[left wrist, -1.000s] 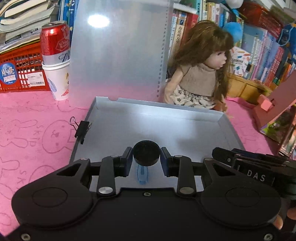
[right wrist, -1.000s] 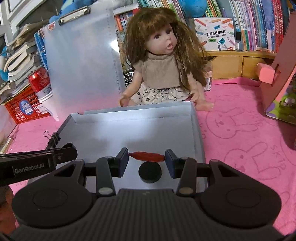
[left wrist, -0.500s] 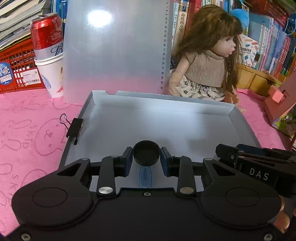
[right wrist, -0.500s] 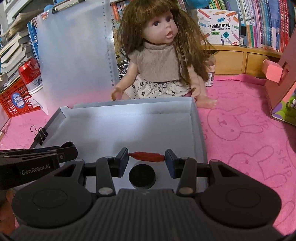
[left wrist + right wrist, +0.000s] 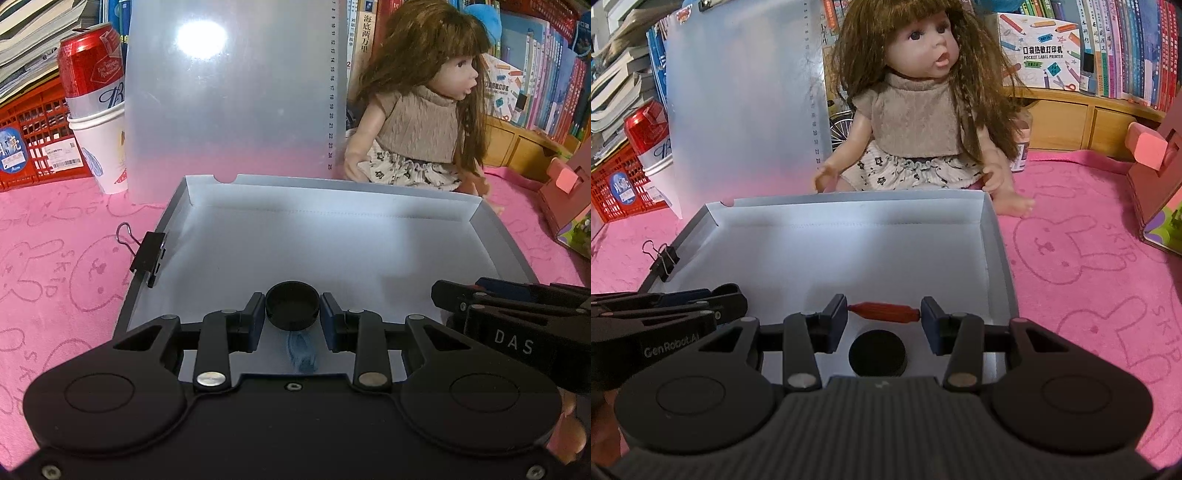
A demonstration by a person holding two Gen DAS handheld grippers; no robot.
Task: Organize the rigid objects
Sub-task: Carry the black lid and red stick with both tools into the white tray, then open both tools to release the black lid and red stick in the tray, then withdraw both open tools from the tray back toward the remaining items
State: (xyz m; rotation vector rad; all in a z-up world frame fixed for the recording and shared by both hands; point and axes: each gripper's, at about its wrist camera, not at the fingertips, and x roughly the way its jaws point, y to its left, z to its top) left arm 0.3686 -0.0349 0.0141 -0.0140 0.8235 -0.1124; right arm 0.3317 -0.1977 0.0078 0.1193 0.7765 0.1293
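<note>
We see grey tray [image 5: 495,236] on pink cloth [image 5: 55,258], binder clip [image 5: 147,258] on its left wall; tray floor bare beyond our tongs. Since a second ago both hands have sunk closer over tray. Left gripper [image 5: 292,314] clamped on black cap [image 5: 291,304], blue tassel [image 5: 301,350] hanging below. Right gripper [image 5: 884,314] clamped endwise on red stick [image 5: 882,311]; same cap [image 5: 878,352] visible beneath it.

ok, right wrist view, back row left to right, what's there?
red crate → red can → translucent clipboard → doll → label printer box → pink cardboard house.
</note>
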